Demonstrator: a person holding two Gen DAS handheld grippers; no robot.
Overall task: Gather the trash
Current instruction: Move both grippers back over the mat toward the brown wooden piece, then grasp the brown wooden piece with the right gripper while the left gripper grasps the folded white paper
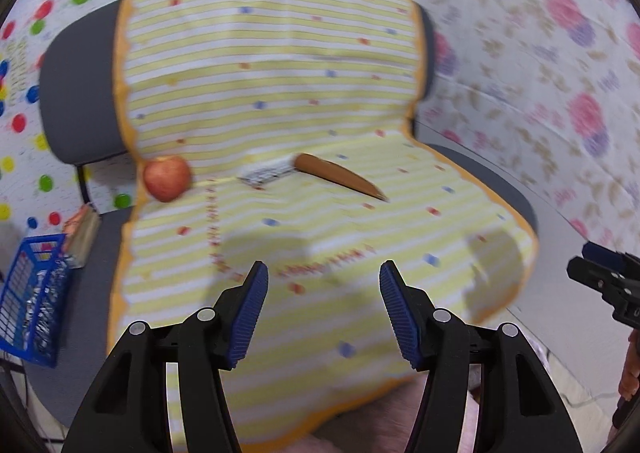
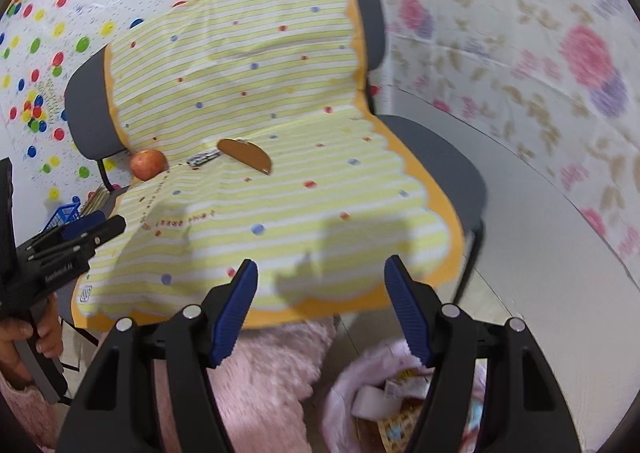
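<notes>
With both the left tool [image 1: 323,279] and right tool [image 2: 321,279] open and empty, a careless reach for the wrapper [image 1: 267,174] risks nudging the apple [image 1: 167,177] off the chair [image 1: 76,93].

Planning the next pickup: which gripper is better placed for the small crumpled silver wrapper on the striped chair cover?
Left, probably. The left gripper is open and faces the silver wrapper almost head-on; the right gripper sits further right.

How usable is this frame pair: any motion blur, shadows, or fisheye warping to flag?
Left wrist view: wall pattern, apple and brown wrapper are smeared, while the left gripper stays sharp; soft shadows fall on the striped cover. Right wrist view: milder blur, worst on the floral wall; the right gripper casts shadows on the cover; edges bow strongly.
</notes>
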